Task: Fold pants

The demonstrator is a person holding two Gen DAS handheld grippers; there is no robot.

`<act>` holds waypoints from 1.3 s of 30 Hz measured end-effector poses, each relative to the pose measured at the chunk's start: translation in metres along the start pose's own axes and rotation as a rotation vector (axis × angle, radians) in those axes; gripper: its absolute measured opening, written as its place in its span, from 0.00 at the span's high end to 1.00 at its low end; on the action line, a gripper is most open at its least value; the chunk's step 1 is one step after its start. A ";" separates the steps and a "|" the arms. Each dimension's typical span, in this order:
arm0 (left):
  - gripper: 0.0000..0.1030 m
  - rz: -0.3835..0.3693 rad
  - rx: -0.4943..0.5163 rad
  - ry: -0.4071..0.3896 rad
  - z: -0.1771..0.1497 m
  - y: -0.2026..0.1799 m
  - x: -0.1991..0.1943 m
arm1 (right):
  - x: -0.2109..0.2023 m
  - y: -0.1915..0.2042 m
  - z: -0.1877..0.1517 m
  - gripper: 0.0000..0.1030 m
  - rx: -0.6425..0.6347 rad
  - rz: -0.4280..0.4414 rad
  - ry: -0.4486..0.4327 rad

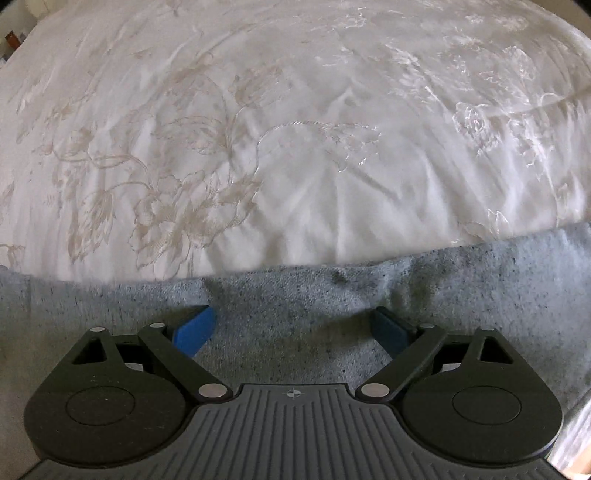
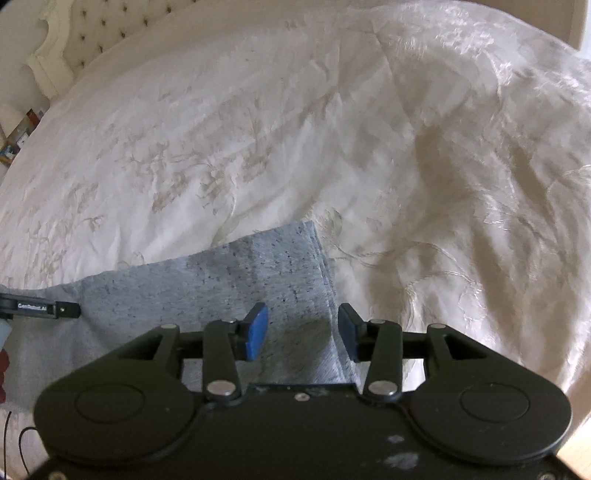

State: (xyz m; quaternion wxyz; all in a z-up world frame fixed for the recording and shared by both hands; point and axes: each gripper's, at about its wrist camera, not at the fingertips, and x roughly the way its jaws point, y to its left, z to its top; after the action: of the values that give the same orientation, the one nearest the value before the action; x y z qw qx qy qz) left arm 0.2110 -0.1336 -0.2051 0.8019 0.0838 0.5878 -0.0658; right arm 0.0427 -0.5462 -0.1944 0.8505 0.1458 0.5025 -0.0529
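Note:
Grey speckled pants [image 1: 295, 295] lie flat on a white embroidered bedspread [image 1: 295, 129]. In the left wrist view my left gripper [image 1: 293, 328] is open, its blue pads wide apart over the pants near their far edge. In the right wrist view my right gripper [image 2: 301, 328] is open over the right end of the pants [image 2: 221, 280], whose layered edge runs between the pads. The other gripper's tip [image 2: 40, 308] shows at the far left, on the pants' edge.
The bedspread [image 2: 332, 129] is wrinkled and rises in folds at the right. A tufted headboard [image 2: 92, 33] stands at the top left. Small items on a stand [image 2: 18, 136] sit beside the bed.

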 end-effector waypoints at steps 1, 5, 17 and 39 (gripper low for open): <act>0.10 -0.004 -0.008 -0.002 -0.001 0.001 -0.001 | 0.009 -0.006 0.003 0.55 0.001 0.010 0.026; 0.10 -0.026 -0.054 -0.030 -0.004 0.004 -0.015 | 0.024 -0.014 0.004 0.53 0.008 0.027 0.081; 0.10 -0.144 -0.081 -0.076 -0.045 -0.006 -0.066 | 0.063 -0.047 0.011 0.45 0.198 0.219 0.165; 0.10 -0.003 0.003 -0.067 0.006 -0.029 -0.011 | -0.017 -0.021 0.047 0.89 0.165 0.354 0.081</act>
State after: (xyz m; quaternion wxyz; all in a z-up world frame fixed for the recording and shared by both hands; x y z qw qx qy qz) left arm 0.2074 -0.1634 -0.1943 0.8209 0.0817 0.5608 -0.0705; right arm 0.0691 -0.5815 -0.1627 0.8108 0.3032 0.4967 0.0624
